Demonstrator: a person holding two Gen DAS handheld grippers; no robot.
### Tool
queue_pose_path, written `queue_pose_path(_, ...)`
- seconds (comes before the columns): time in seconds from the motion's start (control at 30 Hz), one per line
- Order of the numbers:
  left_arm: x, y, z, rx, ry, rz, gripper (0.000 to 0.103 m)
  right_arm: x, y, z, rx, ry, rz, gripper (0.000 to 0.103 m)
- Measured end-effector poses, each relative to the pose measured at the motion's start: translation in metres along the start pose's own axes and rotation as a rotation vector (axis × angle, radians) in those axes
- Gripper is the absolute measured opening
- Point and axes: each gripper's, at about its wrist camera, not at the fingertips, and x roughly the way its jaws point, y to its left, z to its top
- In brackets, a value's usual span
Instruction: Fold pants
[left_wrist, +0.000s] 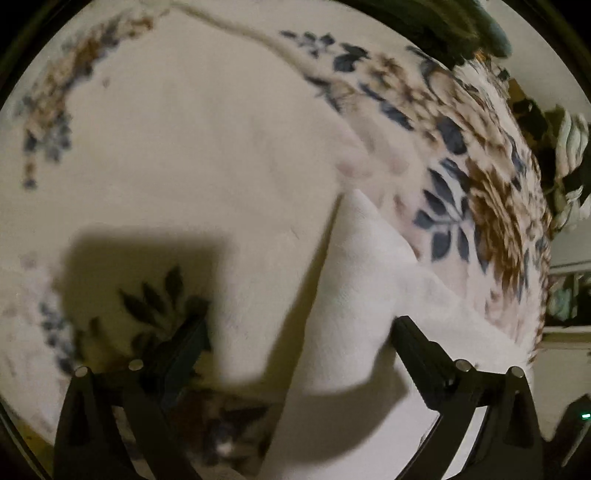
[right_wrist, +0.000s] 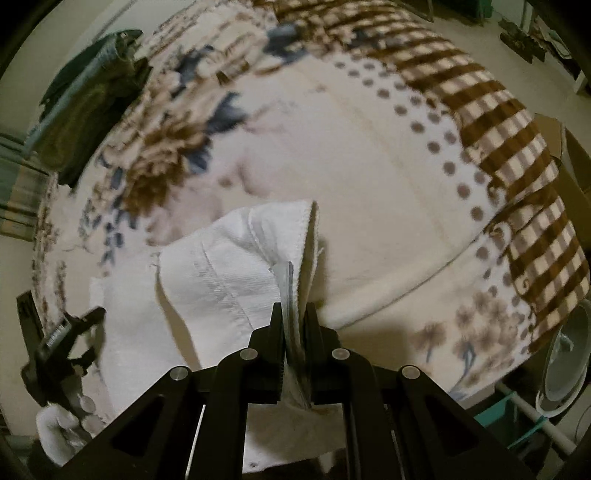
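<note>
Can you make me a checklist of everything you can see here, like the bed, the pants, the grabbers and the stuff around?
Surface: cream flowered blanket, brown checked border.
Job's things: white pants lying rumpled on the blanket, one edge lifted.
Clutter: dark green garment at the blanket's far edge.
Grippers: right gripper shut on the pants' edge; left gripper open, over the pants, not pressing them; gloved hand holds it.
Cables: nothing seen.
Surroundings: fan beside the bed, dim blurred room.

Both grippers are matte black: the left gripper (left_wrist: 299, 332) and the right gripper (right_wrist: 294, 317) have angular, triangular-cutout arms with silver round pins; a hand (right_wrist: 55, 432) seemingly wears a white glove.
</note>
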Motion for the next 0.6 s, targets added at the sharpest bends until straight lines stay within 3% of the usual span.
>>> queue_pose_path(0.1,-0.002,0.002,0.003,-0.003,0.015,-0.024,0.103,0.022,-0.011,0.006,0.047,0.064,0.029,0.015)
queue_pose_path(0.2,-0.019,-0.002,-0.001,0.005,0.017,-0.027,0.103,0.026,-0.022,0.012,0.093,0.131,0.104,0.030)
queue_pose_path(0.27,-0.035,-0.001,-0.010,0.007,0.002,-0.042,0.103,0.017,-0.031,0.010,0.117,0.164,0.170,0.045)
queue_pose_path(0.37,-0.055,0.001,-0.035,0.013,-0.013,-0.048,0.103,0.000,-0.050,-0.007,0.186,0.172,0.189,0.057)
queue_pose_path(0.47,-0.055,0.002,-0.058,0.027,-0.003,-0.033,0.103,0.004,-0.072,-0.039,0.311,0.223,0.206,0.057)
queue_pose_path(0.6,-0.032,-0.003,-0.088,0.042,0.067,-0.038,0.103,0.028,-0.081,-0.076,0.419,0.276,0.289,0.057)
